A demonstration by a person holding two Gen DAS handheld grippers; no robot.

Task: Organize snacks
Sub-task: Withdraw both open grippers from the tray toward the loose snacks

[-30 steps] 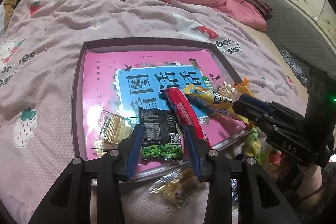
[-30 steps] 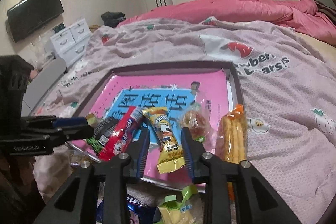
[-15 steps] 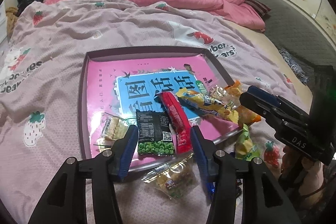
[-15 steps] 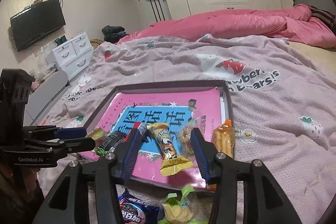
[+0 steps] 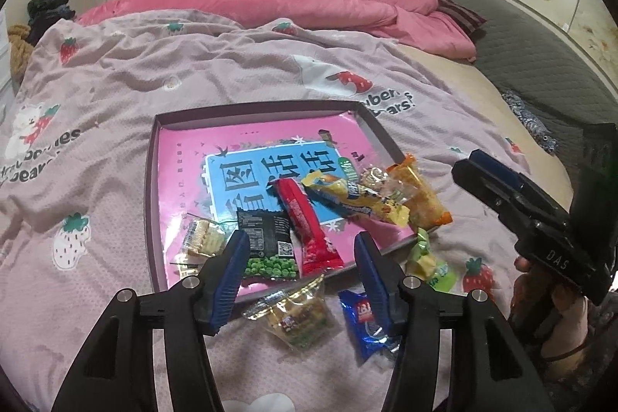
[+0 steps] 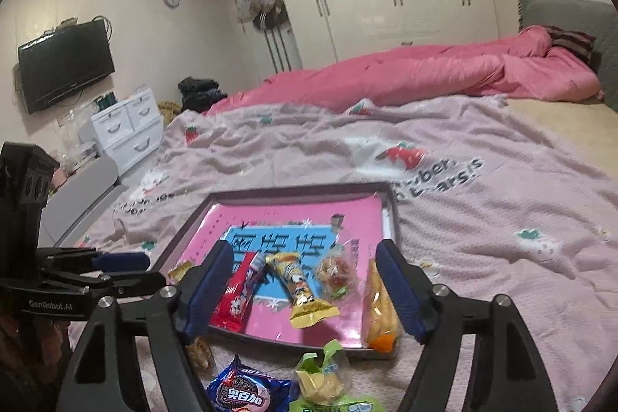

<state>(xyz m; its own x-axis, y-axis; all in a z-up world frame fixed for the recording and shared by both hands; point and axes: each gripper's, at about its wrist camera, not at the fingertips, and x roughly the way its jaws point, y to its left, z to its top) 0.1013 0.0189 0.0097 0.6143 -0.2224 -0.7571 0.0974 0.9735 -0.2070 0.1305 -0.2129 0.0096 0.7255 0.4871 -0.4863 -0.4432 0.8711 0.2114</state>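
Opening right gripper (image 6: 305, 288) jaws, yellow snack (image 6: 305, 292) below, untouched.

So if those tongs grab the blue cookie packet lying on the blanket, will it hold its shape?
Probably not: the blue cookie packet looks like thin, crinkled foil, so it would likely bend. Its glossy wrapper may slip. It seems small and light, though the cookies inside might crack.
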